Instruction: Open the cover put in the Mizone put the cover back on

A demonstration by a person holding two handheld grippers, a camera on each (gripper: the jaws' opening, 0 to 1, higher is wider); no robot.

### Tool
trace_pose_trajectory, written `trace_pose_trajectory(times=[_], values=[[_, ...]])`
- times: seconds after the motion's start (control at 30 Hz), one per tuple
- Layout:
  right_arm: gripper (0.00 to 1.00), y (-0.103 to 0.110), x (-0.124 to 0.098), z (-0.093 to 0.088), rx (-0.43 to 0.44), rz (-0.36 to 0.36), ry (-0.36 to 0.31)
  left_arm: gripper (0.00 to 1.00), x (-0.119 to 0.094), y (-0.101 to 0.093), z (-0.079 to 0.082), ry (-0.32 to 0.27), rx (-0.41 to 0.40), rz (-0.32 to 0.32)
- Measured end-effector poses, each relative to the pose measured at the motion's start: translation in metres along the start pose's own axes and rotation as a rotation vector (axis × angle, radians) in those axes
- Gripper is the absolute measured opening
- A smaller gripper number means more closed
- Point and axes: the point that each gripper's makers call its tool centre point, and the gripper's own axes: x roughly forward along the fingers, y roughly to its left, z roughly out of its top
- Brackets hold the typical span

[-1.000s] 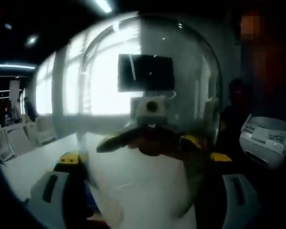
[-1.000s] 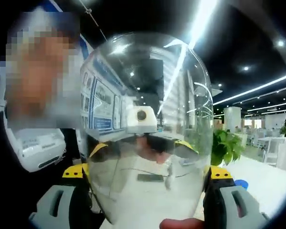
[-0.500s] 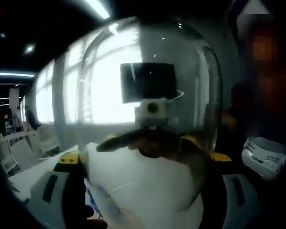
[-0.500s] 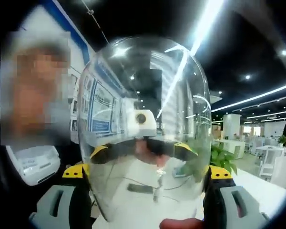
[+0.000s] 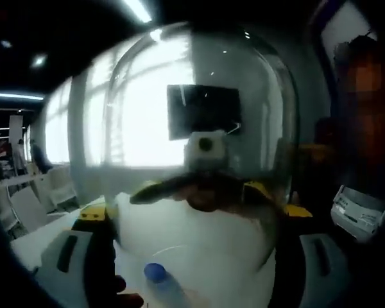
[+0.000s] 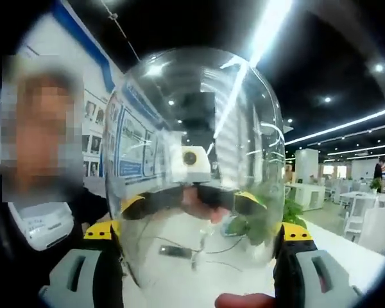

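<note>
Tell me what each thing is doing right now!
clear cover: held up, dome upward, between both grippers.
left gripper: shut on the clear cover.
right gripper: shut on the clear cover.
bottle: blue cap on, by the cover's lower edge.

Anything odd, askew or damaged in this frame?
Nothing looks damaged or spilled. The clear dome cover is gripped from opposite sides by both tongs and looks upright; a blue-capped bottle shows low beneath it.

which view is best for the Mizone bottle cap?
Left gripper view: the blue cap sits low in frame, seen below the clear dome cover held between the jaws. In the right gripper view I can't make out the cap through the cover.
</note>
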Motion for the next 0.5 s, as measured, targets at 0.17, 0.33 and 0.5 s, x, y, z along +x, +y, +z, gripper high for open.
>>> trace_pose_trajectory(times=[0.17, 0.33, 0.5], values=[[0.90, -0.019, -0.002, -0.013, 0.008, -0.014, -0.001, 0.87, 0.005, 0.016, -0.014, -0.012, -0.010, -0.011], [0.90, -0.032, -0.005, -0.033, 0.032, -0.023, 0.008, 0.87, 0.010, 0.028, -0.033, -0.009, -0.033, -0.020], [0.90, -0.040, -0.006, -0.053, 0.031, -0.015, 0.016, 0.87, 0.012, 0.038, -0.054, 0.003, -0.028, -0.014]])
